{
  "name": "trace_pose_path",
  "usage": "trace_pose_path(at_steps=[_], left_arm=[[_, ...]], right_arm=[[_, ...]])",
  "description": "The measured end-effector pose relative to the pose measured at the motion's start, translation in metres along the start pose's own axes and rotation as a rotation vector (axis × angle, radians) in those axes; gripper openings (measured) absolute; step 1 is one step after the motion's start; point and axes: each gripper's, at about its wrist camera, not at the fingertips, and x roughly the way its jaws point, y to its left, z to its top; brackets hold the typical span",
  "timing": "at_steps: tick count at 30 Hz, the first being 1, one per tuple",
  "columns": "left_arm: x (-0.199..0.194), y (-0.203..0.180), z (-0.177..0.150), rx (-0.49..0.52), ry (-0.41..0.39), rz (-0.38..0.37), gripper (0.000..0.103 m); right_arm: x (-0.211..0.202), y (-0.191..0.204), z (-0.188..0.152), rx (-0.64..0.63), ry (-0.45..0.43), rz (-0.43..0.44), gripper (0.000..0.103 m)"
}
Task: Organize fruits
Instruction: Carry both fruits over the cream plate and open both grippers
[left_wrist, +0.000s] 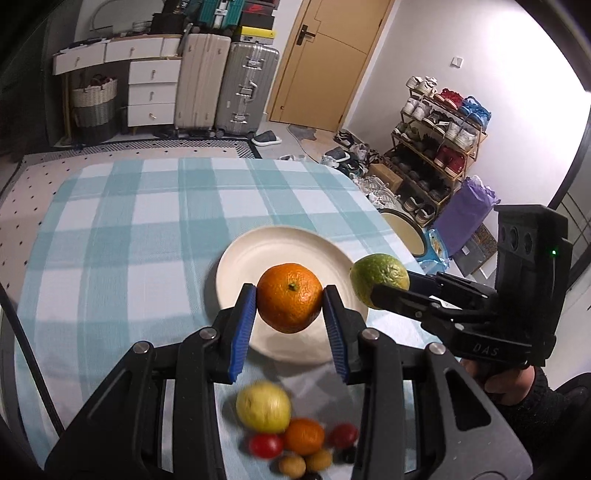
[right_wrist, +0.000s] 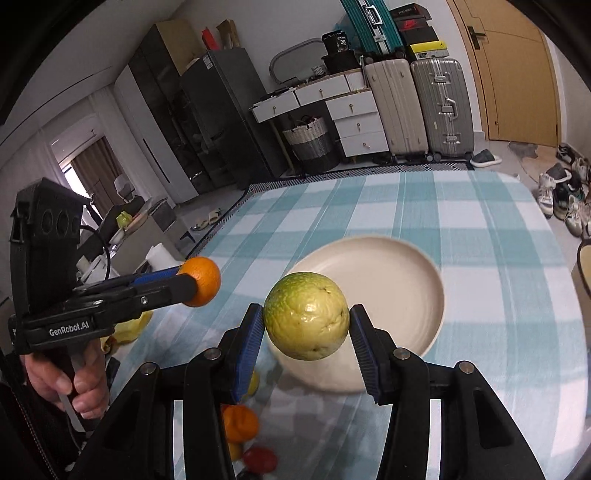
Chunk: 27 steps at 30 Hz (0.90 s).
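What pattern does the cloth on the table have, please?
The tablecloth has a light-blue and white check, clearest in the right wrist view.

"GenRobot.AI" marks the left claw (right_wrist: 207, 282); "DAS" the right claw (left_wrist: 373, 291).

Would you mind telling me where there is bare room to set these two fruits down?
The cream plate is bare across its whole face. The checked cloth beyond and left of the plate is free too. It is crowded at the near edge, where the loose fruit pile lies under the left gripper, which holds the orange; the right gripper holds the green fruit.
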Motion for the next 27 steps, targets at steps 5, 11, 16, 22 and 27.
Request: trace_pose_path(at_steps=[5, 11, 16, 22, 27], left_arm=[[0.039, 0.002, 0.021, 0.007, 0.039, -0.003, 0.034], [0.089, 0.002, 0.037, 0.019, 0.091, -0.018, 0.034], [0.131, 0.011, 0.046, -0.017, 0.145, -0.044, 0.034], [0.161, 0.021, 0.052, -0.021, 0.167, -0.021, 0.034], [0.18, 0.032, 0.053, -0.061, 0.196, -0.042, 0.034]], right_arm=[[0.014, -0.014, 0.023, -0.016, -0.013, -0.021, 0.049], [0.044, -0.036, 0.035, -0.019, 0.017, -0.059, 0.049], [0.069, -0.053, 0.034, -0.005, 0.038, -0.078, 0.049], [0.09, -0.067, 0.036, 0.009, 0.044, -0.101, 0.049], [0.103, -0.072, 0.035, -0.001, 0.059, -0.11, 0.049]])
